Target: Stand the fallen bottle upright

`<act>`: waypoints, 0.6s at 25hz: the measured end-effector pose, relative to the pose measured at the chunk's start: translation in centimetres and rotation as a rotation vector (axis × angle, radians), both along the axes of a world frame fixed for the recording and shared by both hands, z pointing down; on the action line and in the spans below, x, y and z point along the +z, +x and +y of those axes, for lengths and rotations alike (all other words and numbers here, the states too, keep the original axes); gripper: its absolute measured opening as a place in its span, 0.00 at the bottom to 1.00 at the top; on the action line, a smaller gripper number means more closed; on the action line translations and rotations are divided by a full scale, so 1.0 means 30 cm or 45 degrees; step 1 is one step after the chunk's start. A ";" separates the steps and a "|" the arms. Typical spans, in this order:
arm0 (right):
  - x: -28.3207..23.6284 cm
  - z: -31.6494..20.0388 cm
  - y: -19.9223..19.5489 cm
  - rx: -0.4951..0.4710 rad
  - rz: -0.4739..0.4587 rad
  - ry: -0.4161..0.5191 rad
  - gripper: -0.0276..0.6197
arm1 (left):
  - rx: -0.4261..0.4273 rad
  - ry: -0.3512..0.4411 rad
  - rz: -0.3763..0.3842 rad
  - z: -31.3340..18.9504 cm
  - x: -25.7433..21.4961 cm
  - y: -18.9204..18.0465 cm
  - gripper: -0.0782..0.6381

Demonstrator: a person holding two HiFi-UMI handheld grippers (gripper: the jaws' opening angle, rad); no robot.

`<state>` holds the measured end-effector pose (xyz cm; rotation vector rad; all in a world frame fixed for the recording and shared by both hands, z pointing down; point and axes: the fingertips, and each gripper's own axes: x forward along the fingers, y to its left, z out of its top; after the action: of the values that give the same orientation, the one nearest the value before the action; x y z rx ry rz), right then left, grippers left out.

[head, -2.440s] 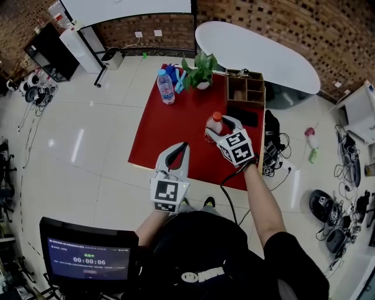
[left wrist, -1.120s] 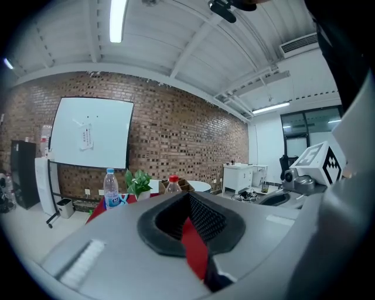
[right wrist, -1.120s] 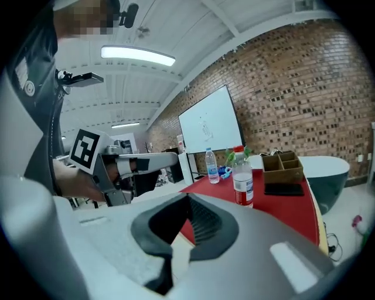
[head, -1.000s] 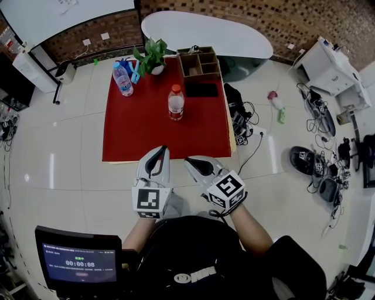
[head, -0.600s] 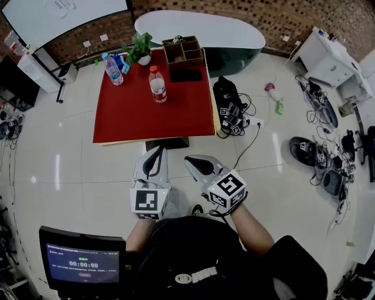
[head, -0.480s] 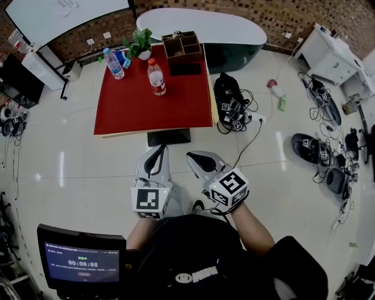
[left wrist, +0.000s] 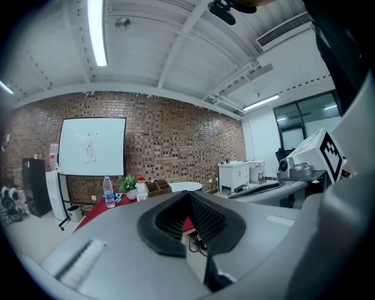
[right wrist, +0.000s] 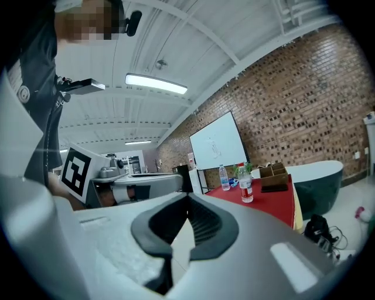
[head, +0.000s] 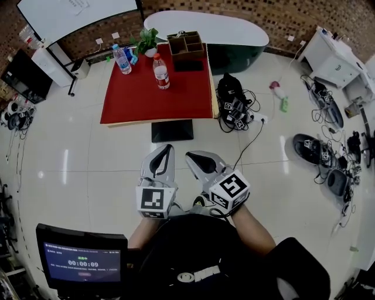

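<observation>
Far ahead of both tools, a red worktop carries a row of things along its back edge. Ahead and left of the left tool stands a clear water bottle with a blue cap. Next to it is a potted plant. The bottle with the orange cap stands upright on the worktop, almost straight ahead of the left tool and well apart from it. Ahead of the right tool sits a wooden box with open compartments; what they hold is too small to tell. A dark flat item lies just in front of the box.

The left tool has its jaws together with nothing between them. The right tool, just beside it, is likewise closed and empty. Both are held over the pale tiled floor.

Beyond the worktop are a whiteboard, a brick wall and a long white table. To the right of the right tool, cables lie on the floor. A screen sits behind and left of the left tool.

A little over two seconds earlier the right tool was at the bottle on the worktop; since then both tools have drawn well back from it.
</observation>
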<state>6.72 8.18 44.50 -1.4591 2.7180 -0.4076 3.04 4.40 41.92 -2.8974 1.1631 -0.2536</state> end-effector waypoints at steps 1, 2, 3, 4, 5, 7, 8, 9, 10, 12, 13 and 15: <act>0.006 0.001 -0.004 0.006 -0.003 -0.005 0.05 | 0.001 0.002 0.001 0.004 0.005 -0.006 0.12; 0.010 0.002 -0.009 0.011 -0.006 -0.010 0.05 | 0.000 0.008 0.001 0.007 0.008 -0.016 0.12; 0.013 0.001 -0.017 0.017 -0.005 -0.011 0.05 | -0.001 0.015 0.004 0.010 0.007 -0.028 0.12; 0.014 0.000 -0.025 0.024 -0.001 -0.009 0.05 | 0.000 0.020 0.011 0.011 0.003 -0.040 0.12; 0.014 -0.004 -0.033 0.034 0.006 -0.005 0.05 | 0.003 0.020 0.023 0.011 -0.004 -0.051 0.12; 0.007 -0.020 -0.049 0.062 0.012 -0.002 0.05 | 0.004 0.003 0.042 0.000 -0.012 -0.079 0.12; -0.002 -0.029 -0.063 0.074 0.011 -0.005 0.05 | -0.003 -0.003 0.038 -0.008 -0.011 -0.104 0.12; -0.011 -0.038 -0.080 0.087 0.011 -0.010 0.05 | -0.013 -0.003 0.028 -0.016 -0.009 -0.133 0.12; -0.020 -0.045 -0.097 0.103 0.014 -0.015 0.05 | -0.022 0.000 0.020 -0.025 -0.011 -0.161 0.12; -0.033 -0.057 -0.124 0.133 0.027 -0.022 0.05 | -0.027 0.003 0.021 -0.039 -0.024 -0.198 0.12; -0.036 -0.061 -0.133 0.142 0.034 -0.026 0.05 | -0.025 0.002 0.027 -0.044 -0.030 -0.207 0.12; -0.038 -0.061 -0.143 0.151 0.039 -0.034 0.05 | -0.019 -0.001 0.040 -0.042 -0.038 -0.214 0.12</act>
<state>2.42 6.34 43.35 -1.6366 2.6410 -0.4206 -3.37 3.14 40.79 -2.9049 1.1899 -0.2091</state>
